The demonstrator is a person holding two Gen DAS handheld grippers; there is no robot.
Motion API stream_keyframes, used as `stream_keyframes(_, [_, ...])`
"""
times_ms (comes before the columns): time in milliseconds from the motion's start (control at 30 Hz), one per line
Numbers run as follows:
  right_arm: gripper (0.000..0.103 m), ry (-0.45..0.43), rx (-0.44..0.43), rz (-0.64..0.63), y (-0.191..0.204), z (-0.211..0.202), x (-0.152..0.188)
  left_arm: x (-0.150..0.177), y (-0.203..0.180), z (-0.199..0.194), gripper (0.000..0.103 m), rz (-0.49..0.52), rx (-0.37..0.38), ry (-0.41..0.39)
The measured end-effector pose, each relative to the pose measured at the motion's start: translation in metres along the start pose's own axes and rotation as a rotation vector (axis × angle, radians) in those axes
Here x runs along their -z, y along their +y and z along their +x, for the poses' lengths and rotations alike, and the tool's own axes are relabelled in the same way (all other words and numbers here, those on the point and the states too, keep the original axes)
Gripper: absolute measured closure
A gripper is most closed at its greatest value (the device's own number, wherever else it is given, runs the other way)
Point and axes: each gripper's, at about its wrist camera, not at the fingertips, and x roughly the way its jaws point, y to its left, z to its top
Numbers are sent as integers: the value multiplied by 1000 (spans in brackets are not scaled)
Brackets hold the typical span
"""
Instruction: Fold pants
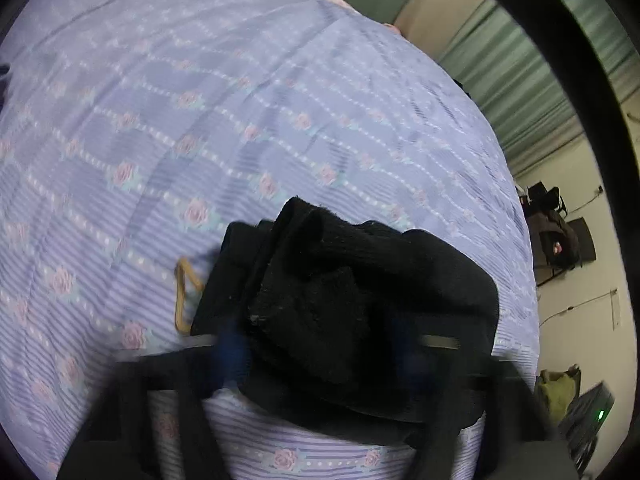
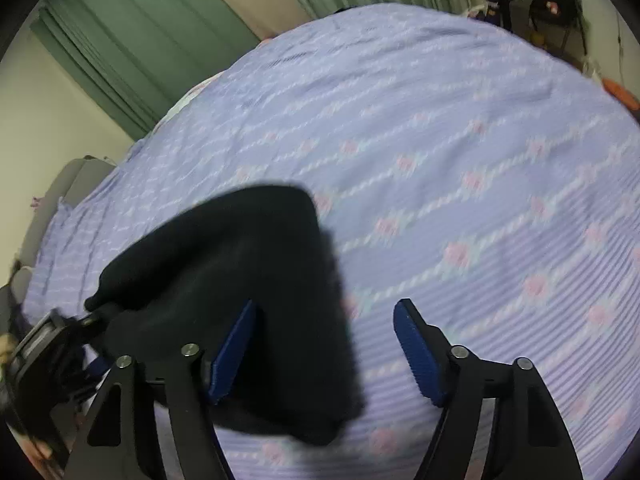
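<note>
The black pants (image 1: 344,300) lie bunched in a thick folded heap on the lilac floral bedspread (image 1: 200,100). My left gripper (image 1: 324,344) sits right at the heap, with the cloth between and over its blue pads; motion blur hides how its jaws stand. In the right wrist view the same black pants (image 2: 248,300) lie at lower left. My right gripper (image 2: 324,344) is open, its left pad (image 2: 232,356) over the cloth and its right pad (image 2: 416,356) over bare bedspread (image 2: 440,140). The left gripper (image 2: 52,352) shows at the far left against the pants' edge.
A tan rubber band (image 1: 186,296) lies on the bedspread just left of the pants. Green curtains (image 2: 132,40) hang behind the bed. A dark chair with bags (image 1: 556,236) stands on the floor beyond the bed's edge.
</note>
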Motion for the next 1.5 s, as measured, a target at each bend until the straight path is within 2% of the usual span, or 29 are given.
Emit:
stream_keyframes(67, [32,20,-33,0,4,-2,14,5,5,-10,74,12,18,-13])
stream_keyframes(133, [32,44,-85,8,7,-5,26,10,8,-25,74,57,11,-43])
stream_keyframes(233, [31,76,-119,-18,16,0,36,15,26,-27,72,59,2,-43])
stream_keyframes(300, [31,72,-97,-70,25,5,40,14,42,-18,64,18,12,-18])
stream_keyframes(367, [31,71,-80,-97,29,9,41,12,55,-8,43,-22,30,-8])
stream_keyframes(433, [31,76,-82,-74,27,10,38,9,59,-2,37,-37,58,0])
stream_keyframes(500, [31,92,-91,-44,24,6,34,7,57,0,36,-24,66,-1])
stream_keyframes(567, [31,71,-79,-43,23,-6,33,7,55,1,35,-10,69,-3])
stream_keyframes(633, [31,30,-35,-88,25,-22,38,6,56,4,33,-21,78,0])
stream_keyframes(700, [31,30,5,-146,31,-30,49,3,58,8,31,-35,84,1])
stream_keyframes(800, [31,48,51,-229,39,-25,64,1,59,11,30,-39,88,2])
stream_keyframes(900, [32,67,59,-215,37,-7,61,-2,59,13,29,-35,91,8])
stream_keyframes(967, [34,51,60,-192,33,-2,54,-4,58,14,29,-18,88,7])
stream_keyframes(1067, [57,65,95,-235,33,7,50,-3,55,14,29,16,88,17])
stream_keyframes(1133, [59,13,165,-288,36,-5,50,1,51,19,28,49,92,40])
stream_keyframes(1200, [59,-9,236,-321,37,-7,52,4,54,25,26,25,109,59])
stream_keyframes(1233, [59,23,235,-295,31,-1,51,5,57,27,25,7,114,63])
stream_keyframes(1300, [59,72,176,-211,20,1,49,4,62,26,24,-21,121,66])
stream_keyframes(1367, [59,92,151,-220,23,-11,46,3,63,23,25,-24,115,64])
stream_keyframes(1400, [55,65,162,-257,28,-27,45,3,62,22,25,-12,111,61])
stream_keyframes(1467, [40,-17,170,-296,33,-47,43,6,57,19,25,38,96,45])
stream_keyframes(1500, [28,-61,171,-300,35,-56,39,6,54,18,25,55,91,37])
